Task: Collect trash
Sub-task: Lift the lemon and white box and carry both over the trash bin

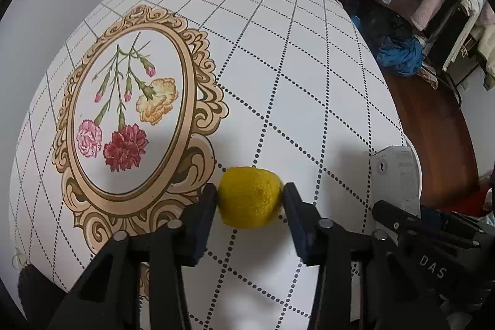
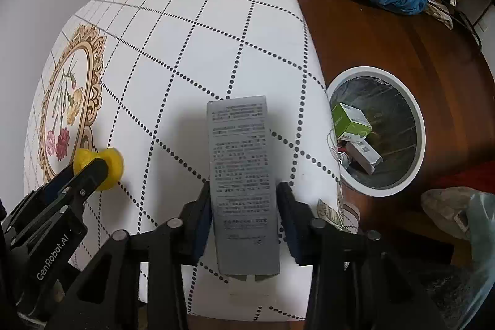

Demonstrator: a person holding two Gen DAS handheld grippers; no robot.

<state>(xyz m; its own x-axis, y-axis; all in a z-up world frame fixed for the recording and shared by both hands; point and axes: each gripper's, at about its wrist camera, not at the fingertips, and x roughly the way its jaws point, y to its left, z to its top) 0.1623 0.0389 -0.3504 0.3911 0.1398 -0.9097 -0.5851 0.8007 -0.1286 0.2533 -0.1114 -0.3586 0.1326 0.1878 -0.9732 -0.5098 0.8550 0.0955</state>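
A: The right gripper (image 2: 244,206) has its fingers (image 2: 201,218) clamped on the long sides of a grey box (image 2: 241,175), its long axis running straight out from them over the tabletop (image 2: 191,36).

B: And the bin (image 2: 414,126)?

A: On the floor to the right, just past the table edge, so the right hand is nearer.

B: The left gripper (image 1: 250,200)?

A: Fingers pinching a yellow ball (image 1: 250,197) at the near tabletop. Its view hides the bin's inside; only the right view shows boxes there.
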